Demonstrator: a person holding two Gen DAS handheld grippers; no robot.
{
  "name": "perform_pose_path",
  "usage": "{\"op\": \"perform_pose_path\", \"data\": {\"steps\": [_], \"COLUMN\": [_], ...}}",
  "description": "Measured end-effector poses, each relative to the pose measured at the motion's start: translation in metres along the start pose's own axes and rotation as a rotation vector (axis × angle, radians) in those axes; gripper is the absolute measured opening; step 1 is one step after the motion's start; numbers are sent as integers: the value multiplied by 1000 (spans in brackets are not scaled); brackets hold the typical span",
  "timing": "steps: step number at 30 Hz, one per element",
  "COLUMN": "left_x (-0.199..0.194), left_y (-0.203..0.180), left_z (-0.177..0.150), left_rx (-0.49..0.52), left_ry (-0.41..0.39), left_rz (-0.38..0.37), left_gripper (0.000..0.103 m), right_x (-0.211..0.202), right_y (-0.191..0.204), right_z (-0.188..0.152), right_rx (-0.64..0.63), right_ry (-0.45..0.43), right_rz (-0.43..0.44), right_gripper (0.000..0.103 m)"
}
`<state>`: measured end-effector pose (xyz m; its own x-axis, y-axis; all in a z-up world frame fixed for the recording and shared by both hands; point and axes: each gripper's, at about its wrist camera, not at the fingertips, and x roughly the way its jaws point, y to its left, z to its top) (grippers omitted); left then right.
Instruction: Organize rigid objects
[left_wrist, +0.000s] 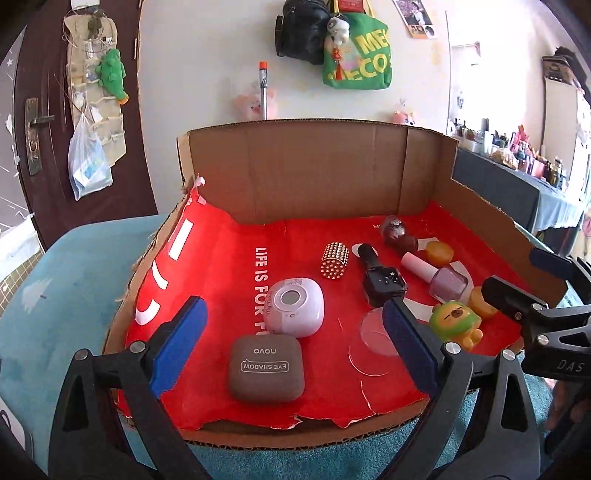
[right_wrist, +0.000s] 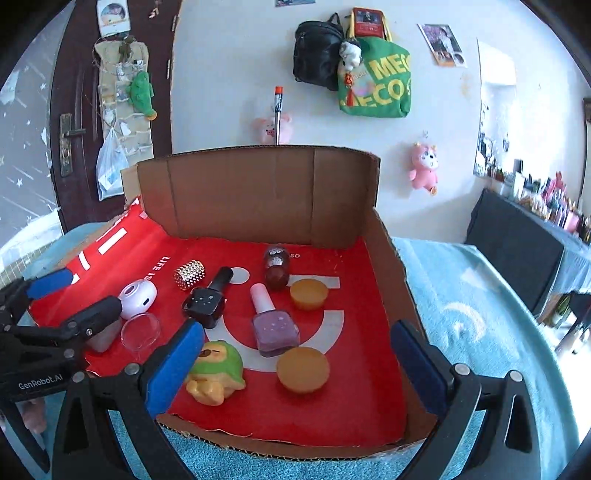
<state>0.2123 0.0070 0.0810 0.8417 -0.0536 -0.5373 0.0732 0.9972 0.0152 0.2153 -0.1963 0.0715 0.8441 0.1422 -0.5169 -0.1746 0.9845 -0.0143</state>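
Just ahead of L gripper (left_wrist: 295, 354): eyeshadow case (left_wrist: 266, 367)

corrugated cardboard box (left_wrist: 325, 173), glossy nail-polish bottle (right_wrist: 275, 332)

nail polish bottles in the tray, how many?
3, all lying down: black bottle at centre, lilac bottle to its right, dark red bottle nearest the back wall. None seems hidden.

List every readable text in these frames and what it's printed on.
"novo" and "EYE SHADOW": brown eyeshadow case, upside down.
"LIFE IS FOR F...": red box liner, cut off by the white device.
"MEC... / ...ECO...": green tote bag, partly hidden.
"GenRobot.AI": left tool.
"DAS": right tool.
White device's lettering: too small to read.
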Motion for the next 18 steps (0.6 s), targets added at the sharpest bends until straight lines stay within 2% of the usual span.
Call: {"op": "perform_pose_path", "data": {"steps": [9,18], "left_x": [6,3], "left_y": [6,7], "left_z": [-2,-3], "left_rx": [-29,-29], "left_ry": [41,37], "left_rz": [-4,-17], "left_gripper": [97,97], "right_x": [3,8], "right_y": [3,4], "right_z": [-2,-3], "right_rx": [-13,-24], "right_ry": [3,29], "right_rz": [-13,-8], "right_gripper": [103,103]}}
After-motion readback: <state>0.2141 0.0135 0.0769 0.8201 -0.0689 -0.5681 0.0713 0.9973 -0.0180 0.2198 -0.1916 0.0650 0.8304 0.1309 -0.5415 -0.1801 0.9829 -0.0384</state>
